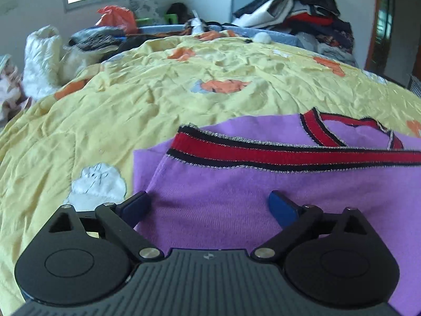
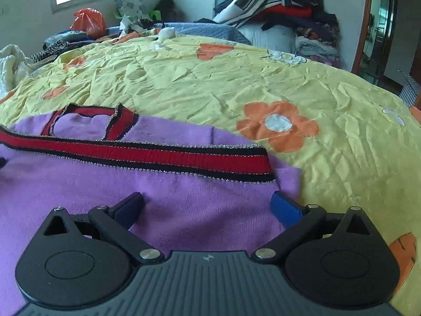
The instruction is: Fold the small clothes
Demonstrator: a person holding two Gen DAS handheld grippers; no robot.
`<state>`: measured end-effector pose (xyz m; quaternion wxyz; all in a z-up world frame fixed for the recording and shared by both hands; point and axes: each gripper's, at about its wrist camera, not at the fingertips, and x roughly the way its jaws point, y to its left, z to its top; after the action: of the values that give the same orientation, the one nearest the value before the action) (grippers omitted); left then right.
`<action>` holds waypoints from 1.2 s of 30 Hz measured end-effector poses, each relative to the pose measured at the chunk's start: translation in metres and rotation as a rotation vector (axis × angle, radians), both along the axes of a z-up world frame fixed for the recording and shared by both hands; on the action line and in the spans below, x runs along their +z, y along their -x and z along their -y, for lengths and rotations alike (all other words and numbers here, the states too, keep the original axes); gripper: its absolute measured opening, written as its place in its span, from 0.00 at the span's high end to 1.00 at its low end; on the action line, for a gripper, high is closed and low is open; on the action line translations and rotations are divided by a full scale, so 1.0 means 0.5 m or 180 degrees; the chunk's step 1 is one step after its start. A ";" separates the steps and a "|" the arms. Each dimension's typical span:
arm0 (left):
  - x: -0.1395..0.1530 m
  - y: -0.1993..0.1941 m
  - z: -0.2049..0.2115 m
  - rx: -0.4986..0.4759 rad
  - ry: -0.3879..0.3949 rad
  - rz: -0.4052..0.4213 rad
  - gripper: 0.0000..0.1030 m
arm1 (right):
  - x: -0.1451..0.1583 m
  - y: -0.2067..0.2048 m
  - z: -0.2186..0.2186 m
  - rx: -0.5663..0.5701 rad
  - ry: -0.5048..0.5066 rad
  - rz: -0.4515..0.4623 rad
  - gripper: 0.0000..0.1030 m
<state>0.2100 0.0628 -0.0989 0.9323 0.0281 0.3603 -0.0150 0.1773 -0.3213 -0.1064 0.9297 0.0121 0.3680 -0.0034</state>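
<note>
A small purple knit garment with red and black trim lies on the yellow bedspread. Its bottom hem band is folded up across the body, below the red neckline. My left gripper is open over the garment's left part, with its left finger at the garment's left edge. In the right wrist view the same garment shows with the hem band and neckline. My right gripper is open over the garment's right part, its right finger near the right edge.
The yellow flowered bedspread spreads far ahead. A tall pile of clothes sits at the far right of the bed, an orange bag and more clothes at the far left. A door is on the right.
</note>
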 end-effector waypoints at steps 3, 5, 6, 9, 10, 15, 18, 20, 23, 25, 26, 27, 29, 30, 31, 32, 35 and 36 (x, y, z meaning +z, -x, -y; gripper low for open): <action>0.031 0.013 -0.002 0.0164 0.0074 -0.0114 0.18 | 0.030 0.020 -0.026 -0.0085 0.0159 -0.0032 0.00; 0.053 0.043 -0.004 0.0165 0.0212 -0.0099 0.26 | 0.059 0.064 -0.064 0.0078 0.0159 0.0151 0.00; 0.059 0.062 -0.004 0.0161 0.0291 -0.0074 0.26 | 0.063 0.080 -0.083 0.0139 0.0123 0.0128 0.00; 0.044 0.103 0.011 0.0104 0.0188 -0.0100 0.22 | 0.054 0.101 -0.134 0.0348 0.0106 0.0078 0.00; 0.031 0.113 0.011 0.0119 0.0139 -0.0109 0.22 | 0.045 0.100 -0.151 0.0371 0.0194 0.0030 0.00; -0.010 0.156 -0.037 0.0234 0.0179 0.0020 0.00 | -0.001 0.111 -0.118 0.0247 0.0109 0.0001 0.00; -0.006 0.181 -0.045 0.0283 0.0173 0.0025 0.00 | 0.002 0.127 -0.120 0.0178 0.0140 0.0006 0.00; -0.003 0.188 -0.050 0.0284 0.0191 0.0005 0.00 | 0.023 0.135 -0.130 0.0100 0.0137 -0.0058 0.00; -0.003 0.198 -0.057 0.0257 0.0208 -0.0019 0.00 | 0.040 0.174 -0.157 0.0266 0.0047 0.0074 0.00; -0.005 0.215 -0.059 0.0247 0.0175 -0.0001 0.00 | 0.030 0.199 -0.172 0.0376 0.0051 0.0030 0.00; -0.008 0.224 -0.061 0.0235 0.0158 0.0020 0.00 | 0.014 0.206 -0.179 0.0415 0.0152 -0.0051 0.00; -0.010 0.233 -0.065 0.0228 0.0161 0.0038 0.00 | -0.005 0.223 -0.176 0.0441 0.0247 -0.0011 0.00; -0.014 0.253 -0.068 0.0220 0.0103 0.0076 0.00 | -0.011 0.244 -0.150 0.0394 0.0088 0.0035 0.00; -0.015 0.263 -0.069 0.0220 0.0084 0.0113 0.00 | -0.004 0.243 -0.148 0.0450 0.0127 -0.0049 0.00; -0.012 0.267 -0.073 0.0222 0.0115 0.0105 0.00 | 0.008 0.233 -0.144 0.0448 0.0099 -0.0166 0.00; -0.006 0.265 -0.077 0.0224 0.0176 0.0050 0.03 | 0.022 0.223 -0.141 0.0430 0.0063 -0.0174 0.00; 0.035 0.253 -0.071 0.0140 0.0338 -0.0005 0.18 | 0.064 0.178 -0.132 0.0481 0.0035 0.0202 0.00; 0.053 0.249 -0.059 0.0107 0.0322 0.0058 0.17 | 0.074 0.150 -0.127 0.0430 0.0064 0.0344 0.00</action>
<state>0.0855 0.0922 -0.0726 0.9359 -0.0249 0.3509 -0.0173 0.1023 -0.2578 -0.0696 0.9464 -0.0220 0.3171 0.0564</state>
